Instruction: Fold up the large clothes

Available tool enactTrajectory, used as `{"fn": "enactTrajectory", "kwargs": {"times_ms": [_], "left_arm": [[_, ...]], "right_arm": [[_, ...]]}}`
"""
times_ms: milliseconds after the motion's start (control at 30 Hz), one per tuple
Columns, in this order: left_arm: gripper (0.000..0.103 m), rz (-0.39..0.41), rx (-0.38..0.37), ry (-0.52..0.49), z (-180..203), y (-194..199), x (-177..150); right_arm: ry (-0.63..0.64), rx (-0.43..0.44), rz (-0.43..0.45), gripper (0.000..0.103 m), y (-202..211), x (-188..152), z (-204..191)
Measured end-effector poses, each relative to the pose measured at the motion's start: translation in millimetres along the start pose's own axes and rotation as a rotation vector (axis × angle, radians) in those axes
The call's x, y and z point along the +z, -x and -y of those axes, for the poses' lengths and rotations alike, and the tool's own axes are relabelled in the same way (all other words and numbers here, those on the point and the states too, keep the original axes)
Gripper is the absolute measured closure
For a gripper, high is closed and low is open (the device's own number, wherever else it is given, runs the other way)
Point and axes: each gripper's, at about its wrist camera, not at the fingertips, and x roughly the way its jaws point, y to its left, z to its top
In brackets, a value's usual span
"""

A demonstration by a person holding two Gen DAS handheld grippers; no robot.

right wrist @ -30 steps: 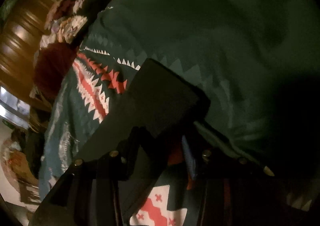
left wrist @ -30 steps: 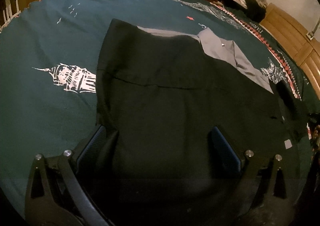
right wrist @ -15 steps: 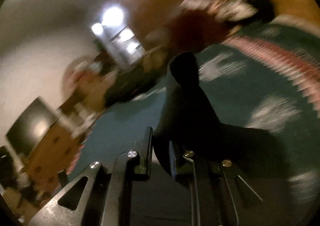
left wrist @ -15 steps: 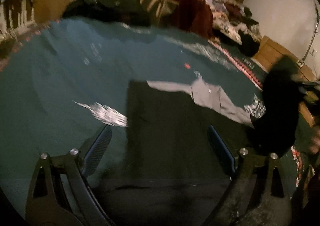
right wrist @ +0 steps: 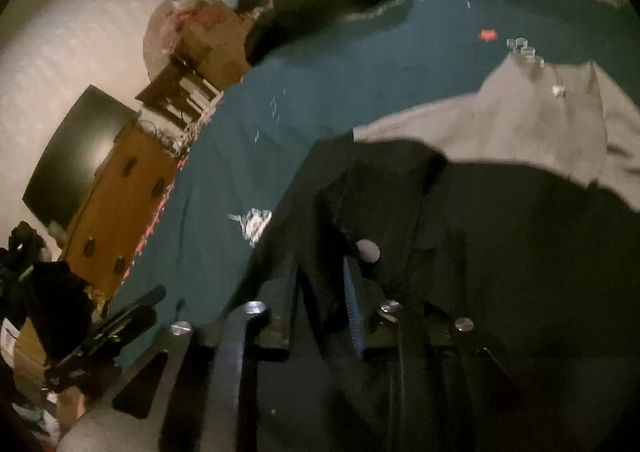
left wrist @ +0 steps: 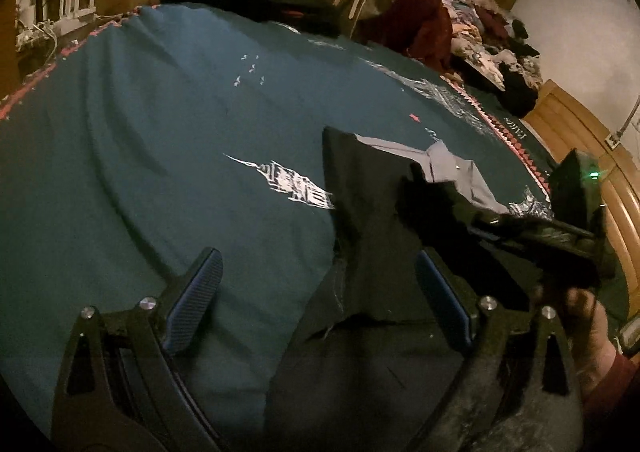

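One dark teal bedspread with white ship prints and a red-and-white zigzag border [left wrist: 160, 172] is covering the whole bed and serving as the folding surface. Wide bare cloth is lying open on the left half. The zigzag edge on the right is running close to a wooden bed frame [left wrist: 580, 140], so room there is looking tight.

One large black fabric garment [left wrist: 372, 236] is lying spread on the right-hand part of the bedspread, its near end reaching under the left tongs. Its left edge is running straight and clear of clutter. Its right portion is being lifted off the bed, probably to carry it across for a fold.

One heap of mixed clothes [left wrist: 480, 32] is sitting along the far side, well apart from the garment.

One pale grey lining panel [left wrist: 452, 168] is showing at the garment's far end, exposed where the black layer is turned back.

One left gripper [left wrist: 318, 256] is hovering above the garment's near edge, jaws standing wide after just easing in slightly, pressing on nothing.

One right gripper [right wrist: 320, 272] is pinching a bunched fold of the black garment. Its narrow jaws have just been opening a little, with the cloth between them.

One hand [left wrist: 588, 332] is gripping that tool's handle.
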Motion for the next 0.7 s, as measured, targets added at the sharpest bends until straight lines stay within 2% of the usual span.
{"fn": "enactTrajectory", "kwargs": {"times_ms": [100, 167, 200, 233, 267, 333, 400, 433, 467, 567, 633, 700], "left_arm": [[0.007, 0.007, -0.012, 0.005, 1, -1, -1], [0.007, 0.009, -0.016, 0.019, 0, -2, -1], [0.007, 0.009, -0.018, 0.026, 0, -2, -1], [0.007, 0.01, -0.017, 0.029, -1, 0, -2], [0.007, 0.014, -0.015, 0.029, -1, 2, -1], [0.007, 0.024, -0.013, 0.029, -1, 8, -1], [0.007, 0.034, -0.006, 0.027, -4, 14, 1], [0.007, 0.041, 0.019, 0.023, -8, 19, 1], [0.007, 0.044, 0.035, 0.026, -12, 21, 2], [0.007, 0.053, 0.07, 0.04, -24, 31, 2], [0.007, 0.04, 0.077, 0.056, -33, 34, -3], [0.007, 0.024, 0.079, 0.069, -39, 35, -10]], "right_arm": [[0.003, 0.035, 0.046, 0.051, 19, 2, 4], [0.008, 0.063, 0.097, 0.048, 38, 4, 5], [0.013, 0.06, 0.107, 0.05, 43, 6, 6], [0.007, 0.051, 0.113, 0.055, 42, 7, 10], [-0.02, 0.053, 0.09, 0.069, 33, 8, 17], [-0.053, 0.069, 0.026, 0.085, 10, 8, 22], [-0.056, 0.101, -0.062, 0.085, -17, -1, 19], [-0.047, 0.087, -0.123, 0.085, -35, -5, 16], [-0.012, 0.031, -0.158, 0.086, -49, -9, 11], [0.004, 0.009, -0.127, 0.084, -43, -4, 4], [0.066, 0.023, -0.092, 0.084, -30, -2, -10], [0.138, 0.052, -0.12, 0.084, -31, -6, -30]]}}
